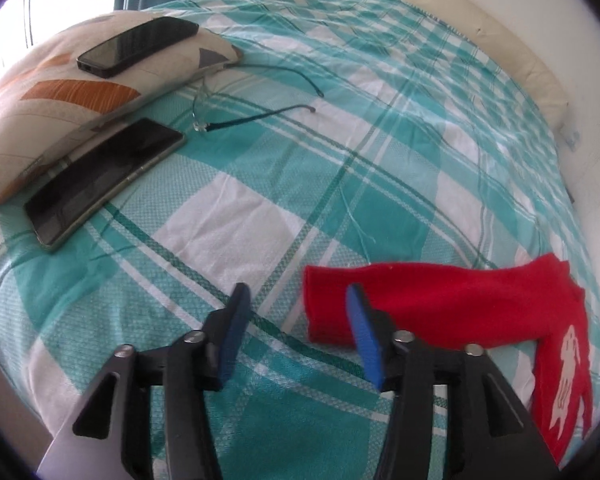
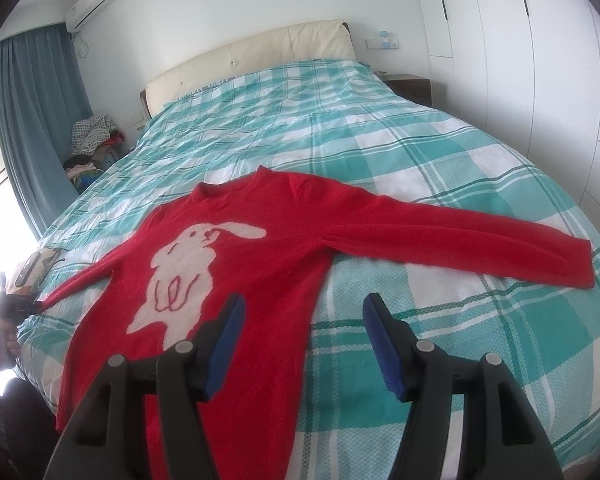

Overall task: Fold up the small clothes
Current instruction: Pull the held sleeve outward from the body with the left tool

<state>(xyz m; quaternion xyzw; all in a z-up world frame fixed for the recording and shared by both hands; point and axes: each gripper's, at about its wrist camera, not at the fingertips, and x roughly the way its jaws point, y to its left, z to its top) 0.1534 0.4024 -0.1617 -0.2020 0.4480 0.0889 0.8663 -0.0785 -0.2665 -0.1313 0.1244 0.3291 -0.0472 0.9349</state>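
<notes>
A red sweater (image 2: 260, 248) with a white rabbit on its front lies flat on the plaid bedspread (image 2: 380, 128), face up with both sleeves spread out. In the right wrist view my right gripper (image 2: 304, 308) hovers open over the sweater's lower right side, and nothing sits between its blue pads. My left gripper (image 1: 298, 296) is open at the cuff end of one sleeve (image 1: 440, 300). That cuff lies on the bed under the jaws and the pads do not press it. The left gripper (image 2: 16, 304) also shows small at the far left, held by a hand (image 2: 0, 344).
A patterned pillow (image 1: 60, 92) carries a phone (image 1: 136, 46). A second phone (image 1: 104, 180) and a pair of glasses (image 1: 256, 116) lie on the bed beside it. A cream headboard (image 2: 252, 52), a nightstand (image 2: 408, 84) and a clothes pile (image 2: 92, 132) stand at the far end.
</notes>
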